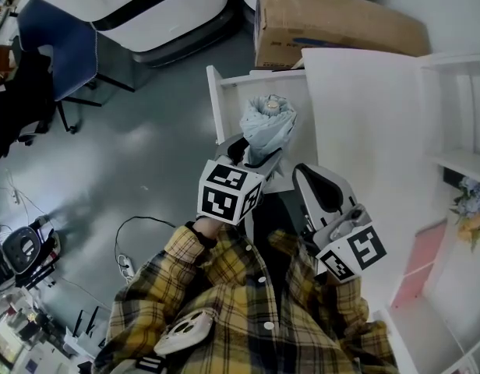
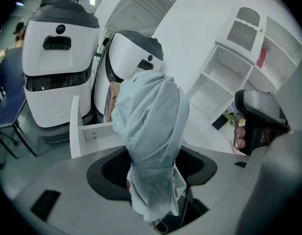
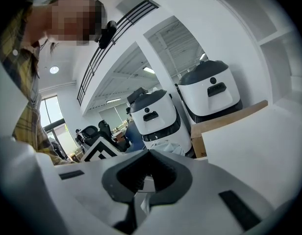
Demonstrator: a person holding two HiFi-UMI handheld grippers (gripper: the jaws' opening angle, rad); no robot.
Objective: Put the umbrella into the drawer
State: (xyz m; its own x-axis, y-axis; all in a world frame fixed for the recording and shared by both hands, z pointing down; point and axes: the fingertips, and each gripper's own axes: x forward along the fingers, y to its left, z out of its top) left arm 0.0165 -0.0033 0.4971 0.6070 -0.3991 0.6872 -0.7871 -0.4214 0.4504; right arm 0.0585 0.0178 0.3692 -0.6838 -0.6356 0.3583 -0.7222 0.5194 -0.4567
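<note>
A folded pale blue umbrella point(image 1: 267, 127) stands upright between the jaws of my left gripper point(image 1: 254, 160), which is shut on its lower part. It hangs above the open white drawer point(image 1: 218, 104) that sticks out from the white cabinet point(image 1: 357, 107). In the left gripper view the umbrella point(image 2: 150, 126) fills the middle, held by the left gripper point(image 2: 152, 182), with the drawer point(image 2: 85, 131) behind it. My right gripper point(image 1: 304, 174) sits close to the person's body, to the right of the umbrella, touching nothing. In the right gripper view the right gripper point(image 3: 147, 174) has its jaws shut and empty.
A cardboard box point(image 1: 333, 26) lies on the floor behind the drawer. White robots point(image 1: 146, 2) stand at the back left, beside a blue chair point(image 1: 61, 49). White shelves point(image 1: 458, 131) with flowers point(image 1: 474, 209) stand at the right. Cables point(image 1: 127, 263) lie on the grey floor.
</note>
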